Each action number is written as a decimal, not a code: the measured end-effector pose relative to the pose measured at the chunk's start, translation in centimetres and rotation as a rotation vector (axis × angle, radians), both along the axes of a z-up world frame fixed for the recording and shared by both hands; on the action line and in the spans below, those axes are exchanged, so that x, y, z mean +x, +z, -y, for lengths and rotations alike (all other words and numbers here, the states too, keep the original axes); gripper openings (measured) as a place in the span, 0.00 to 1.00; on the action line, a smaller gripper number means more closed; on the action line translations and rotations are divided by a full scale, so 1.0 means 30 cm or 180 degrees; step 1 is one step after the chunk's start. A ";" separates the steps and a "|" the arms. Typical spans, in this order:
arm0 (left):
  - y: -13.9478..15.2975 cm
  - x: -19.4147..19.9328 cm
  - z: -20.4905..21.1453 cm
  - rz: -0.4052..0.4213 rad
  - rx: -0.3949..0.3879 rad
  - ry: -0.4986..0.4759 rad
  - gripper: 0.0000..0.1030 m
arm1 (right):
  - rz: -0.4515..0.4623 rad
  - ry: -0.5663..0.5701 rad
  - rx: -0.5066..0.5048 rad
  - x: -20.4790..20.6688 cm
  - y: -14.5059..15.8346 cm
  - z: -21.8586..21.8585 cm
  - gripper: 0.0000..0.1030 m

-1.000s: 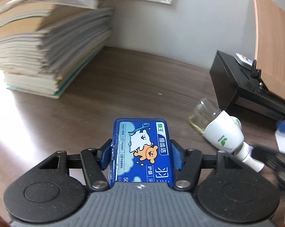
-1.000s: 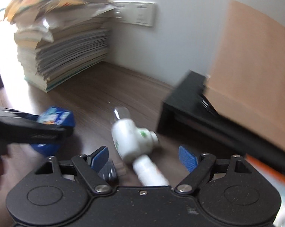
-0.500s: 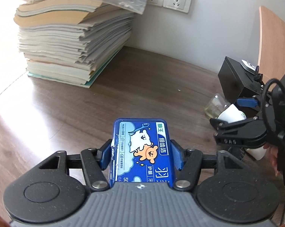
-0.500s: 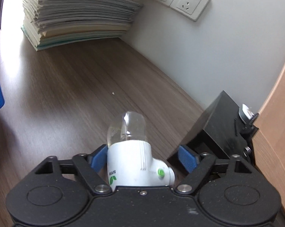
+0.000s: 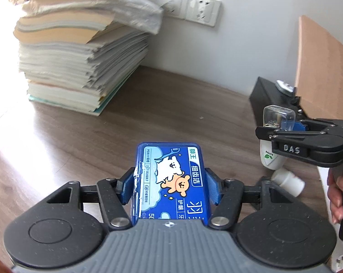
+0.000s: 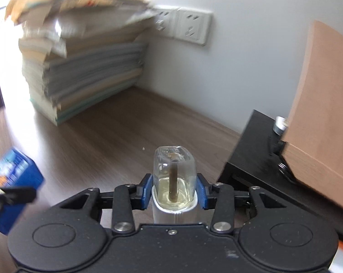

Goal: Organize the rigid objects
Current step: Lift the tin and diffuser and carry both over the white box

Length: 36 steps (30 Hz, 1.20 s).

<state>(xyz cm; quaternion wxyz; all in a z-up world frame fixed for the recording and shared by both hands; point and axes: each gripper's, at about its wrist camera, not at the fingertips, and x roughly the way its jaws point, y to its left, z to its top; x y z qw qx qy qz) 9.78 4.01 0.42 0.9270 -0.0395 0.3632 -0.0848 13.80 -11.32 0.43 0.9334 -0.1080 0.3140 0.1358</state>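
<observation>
Right gripper (image 6: 174, 193) — clear-topped white bottle (image 6: 174, 177) clamped between pads

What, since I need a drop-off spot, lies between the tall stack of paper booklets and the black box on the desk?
Bare brown wooden desktop, save one tiny pale speck; the right wrist view shows it from paper stack to black box.

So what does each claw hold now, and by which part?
Left claw: blue box, by its long sides. Right claw, just closed: white plug-in device, where its clear bottle joins the white body.
</observation>
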 end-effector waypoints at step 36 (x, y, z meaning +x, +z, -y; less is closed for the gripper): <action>0.100 -0.395 0.855 0.0415 0.0007 -0.1534 0.61 | 0.0416 -0.1801 0.0285 -0.888 0.251 0.829 0.48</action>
